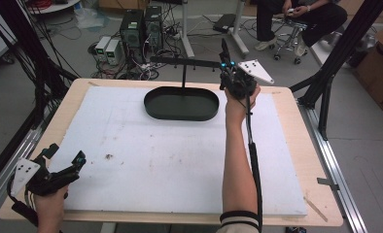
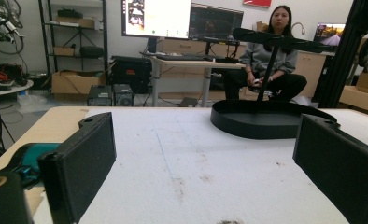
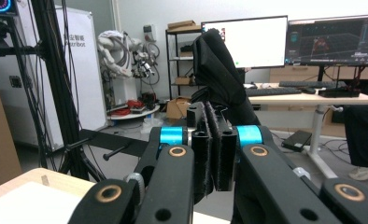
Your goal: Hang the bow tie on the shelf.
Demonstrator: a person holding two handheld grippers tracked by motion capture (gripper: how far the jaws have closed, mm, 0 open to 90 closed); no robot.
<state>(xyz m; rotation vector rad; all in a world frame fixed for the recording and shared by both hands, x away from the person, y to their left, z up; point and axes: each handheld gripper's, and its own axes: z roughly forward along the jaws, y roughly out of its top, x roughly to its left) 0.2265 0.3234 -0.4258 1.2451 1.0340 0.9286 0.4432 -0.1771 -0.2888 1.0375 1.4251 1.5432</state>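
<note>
Right tongs (image 1: 224,52) pinching dark strap (image 3: 218,70), left tongs (image 1: 63,154) agape at table edge (image 1: 14,204)

A mat (image 1: 180,160) lies on the surface (image 1: 296,145) and covers most of it. An oval tray (image 1: 181,104) sits on the far centre of the mat; a post rises from its rear edge and carries a crossbar (image 1: 184,61). My right gripper (image 1: 227,65) is raised just beside the tray's right end, at the crossbar's right tip. My left gripper (image 1: 63,158) rests at the near left corner, well apart from the tray.
</note>
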